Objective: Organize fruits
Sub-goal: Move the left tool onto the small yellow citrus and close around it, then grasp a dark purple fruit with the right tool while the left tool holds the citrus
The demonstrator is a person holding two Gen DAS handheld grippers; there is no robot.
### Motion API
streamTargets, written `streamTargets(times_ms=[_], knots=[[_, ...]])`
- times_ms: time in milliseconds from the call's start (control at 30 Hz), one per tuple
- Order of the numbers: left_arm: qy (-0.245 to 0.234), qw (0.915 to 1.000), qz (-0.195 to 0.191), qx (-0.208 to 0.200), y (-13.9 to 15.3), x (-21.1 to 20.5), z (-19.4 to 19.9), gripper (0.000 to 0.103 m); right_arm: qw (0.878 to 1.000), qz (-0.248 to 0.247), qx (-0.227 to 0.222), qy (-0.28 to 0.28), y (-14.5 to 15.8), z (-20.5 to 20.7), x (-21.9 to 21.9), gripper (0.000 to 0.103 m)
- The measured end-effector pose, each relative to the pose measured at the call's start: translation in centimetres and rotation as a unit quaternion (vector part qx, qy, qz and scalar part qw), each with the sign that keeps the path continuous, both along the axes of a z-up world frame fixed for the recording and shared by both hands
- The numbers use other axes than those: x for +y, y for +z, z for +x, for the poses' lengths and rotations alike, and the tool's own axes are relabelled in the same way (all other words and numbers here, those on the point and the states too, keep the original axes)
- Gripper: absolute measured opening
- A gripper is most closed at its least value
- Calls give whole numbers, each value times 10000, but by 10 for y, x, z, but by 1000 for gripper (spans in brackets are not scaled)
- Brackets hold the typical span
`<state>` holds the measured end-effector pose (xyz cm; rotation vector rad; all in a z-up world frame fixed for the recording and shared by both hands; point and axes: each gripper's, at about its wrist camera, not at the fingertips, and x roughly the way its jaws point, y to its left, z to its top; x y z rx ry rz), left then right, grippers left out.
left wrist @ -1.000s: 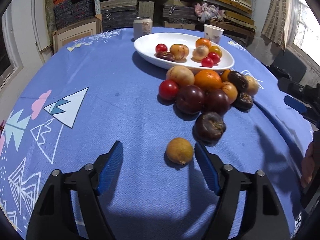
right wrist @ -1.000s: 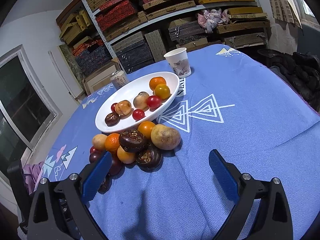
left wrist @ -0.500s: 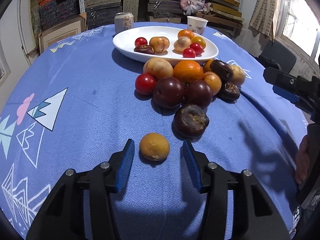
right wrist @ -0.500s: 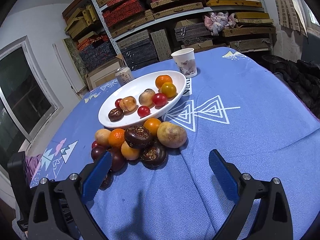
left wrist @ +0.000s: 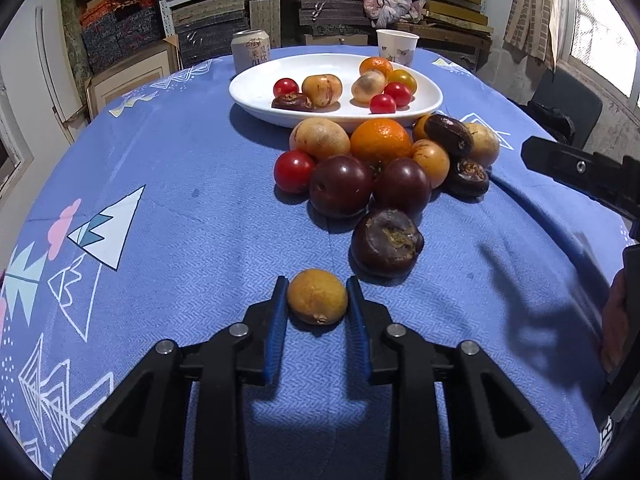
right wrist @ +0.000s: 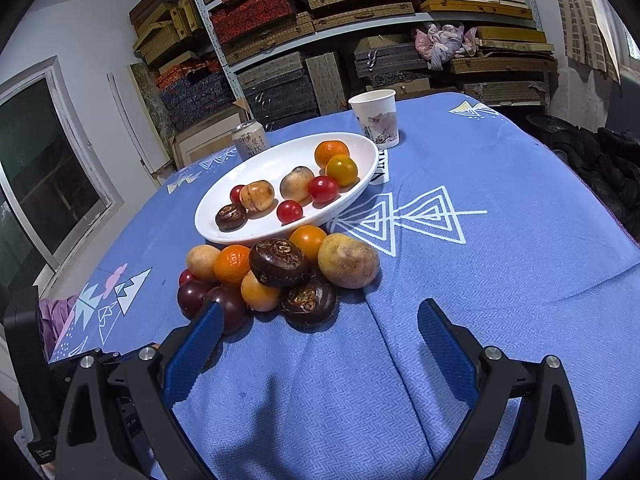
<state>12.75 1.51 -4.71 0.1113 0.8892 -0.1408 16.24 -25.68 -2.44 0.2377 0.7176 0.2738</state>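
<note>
Resting on the blue tablecloth (left wrist: 168, 208), a small yellow fruit (left wrist: 317, 297) sits clamped between the blue pads of the left gripper (left wrist: 317, 300), whose jaws have just been closing onto it. Behind lie the fruit pile (left wrist: 384, 168) and white plate (left wrist: 256, 96). Rightward, the right gripper (right wrist: 320, 320) stands wide, holding nothing.

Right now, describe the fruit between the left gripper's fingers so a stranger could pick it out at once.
Start at the white oval ceramic plate on the blue patterned tablecloth, then come past the heap of fruit in front of it. Nearest the camera, apart from that heap, lies a small round dull-yellow citrus fruit. It alone sits between the blue pads of the left gripper, whose fingers have just been closing on it.
</note>
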Motion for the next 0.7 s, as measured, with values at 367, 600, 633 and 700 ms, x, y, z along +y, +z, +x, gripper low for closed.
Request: streamTargets(times_ms=[367, 600, 633, 700], knots=[[385, 9983, -40, -440, 13, 15, -8, 28, 9971, -451, -165, 596, 5, -11, 27, 98], [905, 9940, -195, -588, 20, 39, -4, 28, 9843, -1177, -11, 1312, 0, -9, 81, 93], [962, 9933, -230, -591, 21, 42, -4, 28, 9830, -1208, 24, 1383, 0, -8, 88, 92], [1052, 9923, -259, -595, 21, 47, -3, 28, 9809, -1216, 114, 1510, 0, -5, 100, 89]])
